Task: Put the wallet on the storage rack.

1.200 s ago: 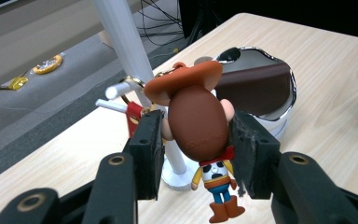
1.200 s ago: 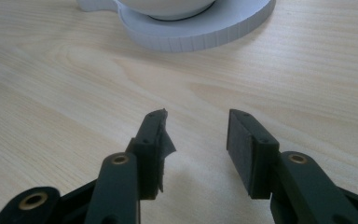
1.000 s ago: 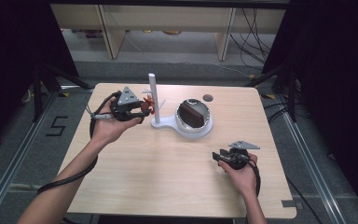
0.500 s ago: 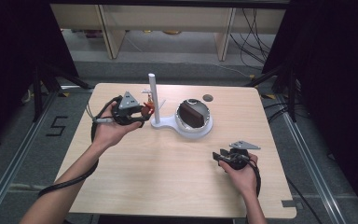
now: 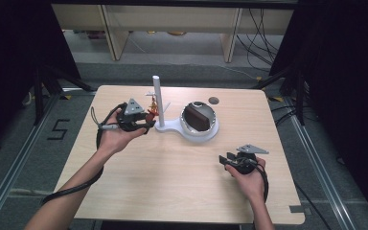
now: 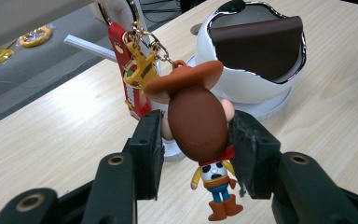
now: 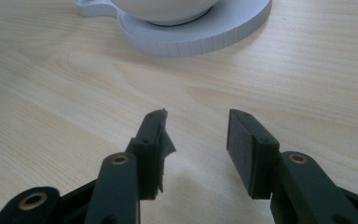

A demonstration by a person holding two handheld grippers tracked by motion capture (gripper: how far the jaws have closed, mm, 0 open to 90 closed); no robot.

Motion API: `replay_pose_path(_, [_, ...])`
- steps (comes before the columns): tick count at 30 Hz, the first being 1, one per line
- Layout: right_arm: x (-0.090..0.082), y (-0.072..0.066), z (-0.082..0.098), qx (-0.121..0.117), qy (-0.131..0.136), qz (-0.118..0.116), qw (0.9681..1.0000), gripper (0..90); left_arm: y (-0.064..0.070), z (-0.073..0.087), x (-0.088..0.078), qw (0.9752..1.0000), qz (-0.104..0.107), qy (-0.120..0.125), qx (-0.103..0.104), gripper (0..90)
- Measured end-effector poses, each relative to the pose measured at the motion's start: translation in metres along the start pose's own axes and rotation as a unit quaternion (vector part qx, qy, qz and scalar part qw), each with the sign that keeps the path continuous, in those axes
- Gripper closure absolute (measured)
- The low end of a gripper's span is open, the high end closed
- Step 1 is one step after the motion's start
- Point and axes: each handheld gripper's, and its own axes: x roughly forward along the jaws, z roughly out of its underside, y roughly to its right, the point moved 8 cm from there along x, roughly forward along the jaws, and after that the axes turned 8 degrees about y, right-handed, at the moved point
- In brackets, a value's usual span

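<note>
Left gripper view looks along the left gripper [image 6: 196,149], whose two black jaws stand on either side of a small cowboy-figure keychain with a brown hat, brown hair and a yellow shirt [image 6: 198,126]; the pads sit against or just beside the sides of the figure's head, and whether they truly press on it cannot be told, since a narrow gap may remain on each side. The figure hangs upright, its long axis vertical, from a gold chain [image 6: 156,44] that runs up to a gold charm [image 6: 137,65] and a red tag [image 6: 128,70], all suspended from the white upright post of a white plastic stand [image 5: 158,98]; the hook that carries the ring is cut off at the top edge. Any coming move turns on this: the figure lies directly between the jaws while its chain leads up and away toward the post, so it would have to be lifted along that line to come free. High view places the left gripper [image 5: 146,120] touching distance from the post, while the right gripper [image 5: 229,159] rests well apart on the pale wooden desk [image 5: 172,191], its jaws parted and empty. Beside the post, the stand's white round bowl [image 5: 211,132] holds a dark brown wallet-like object [image 5: 197,117], its nature uncertain.
</note>
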Motion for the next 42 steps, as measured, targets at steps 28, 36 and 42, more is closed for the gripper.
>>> replay_pose_path(28, [-0.001,0.002,-0.004,0.005,0.021,0.000,0.9998,55.8,-0.007,0.031,-0.002,0.9999,-0.006,-0.008,-0.011,45.2])
replay_pose_path(36, [-0.005,0.003,-0.004,0.013,0.018,0.011,0.9997,54.8,-0.012,0.052,-0.025,0.9998,-0.014,-0.001,-0.017,40.9])
replay_pose_path(42, [-0.003,0.003,-0.005,0.012,0.025,0.006,0.9996,54.1,-0.016,0.070,-0.042,0.9995,-0.022,0.005,-0.020,39.8])
